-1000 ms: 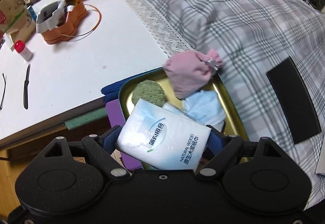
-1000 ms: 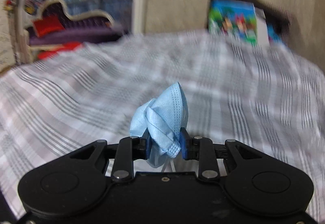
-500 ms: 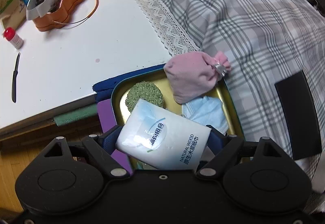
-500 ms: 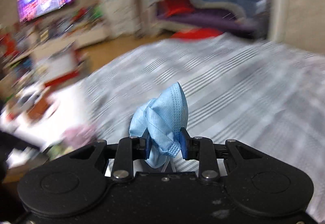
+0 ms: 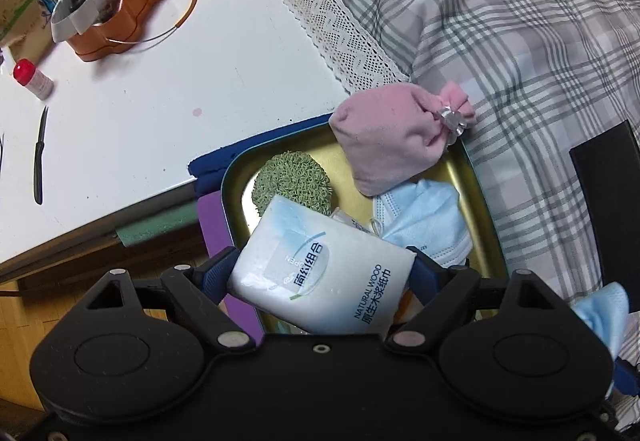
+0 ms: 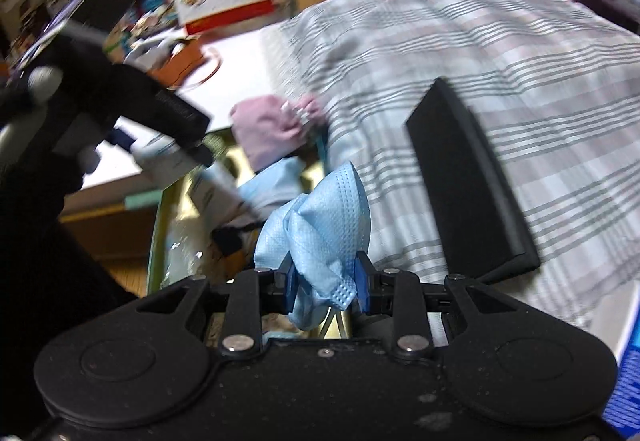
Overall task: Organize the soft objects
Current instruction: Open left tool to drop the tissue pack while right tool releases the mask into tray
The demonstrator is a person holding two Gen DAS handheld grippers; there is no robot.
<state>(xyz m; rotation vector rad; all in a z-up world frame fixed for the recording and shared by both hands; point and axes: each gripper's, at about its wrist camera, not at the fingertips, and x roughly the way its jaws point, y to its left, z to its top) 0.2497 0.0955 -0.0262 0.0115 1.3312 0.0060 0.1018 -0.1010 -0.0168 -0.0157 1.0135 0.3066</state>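
My left gripper (image 5: 322,277) is shut on a white tissue pack (image 5: 320,269) and holds it over the near end of a gold metal tray (image 5: 478,197). In the tray lie a green scrubby pad (image 5: 294,183), a pink drawstring pouch (image 5: 394,139) resting on the far rim, and a blue face mask (image 5: 424,217). My right gripper (image 6: 324,281) is shut on a second crumpled blue face mask (image 6: 320,217), which also shows at the right edge of the left wrist view as a blue mask (image 5: 604,315). It hangs just to the right of the tray (image 6: 158,225).
The tray sits at the edge of a plaid bedcover (image 5: 500,21), next to a white table (image 5: 160,89). On the table are an orange tin (image 5: 112,13), a small red-capped bottle (image 5: 30,79) and a black knife (image 5: 38,157). A black flat case (image 6: 468,177) lies on the bedcover.
The right gripper has swung round with its mask from facing the far bed to facing the tray. The left gripper has come slightly lower over the tray with the tissue pack.
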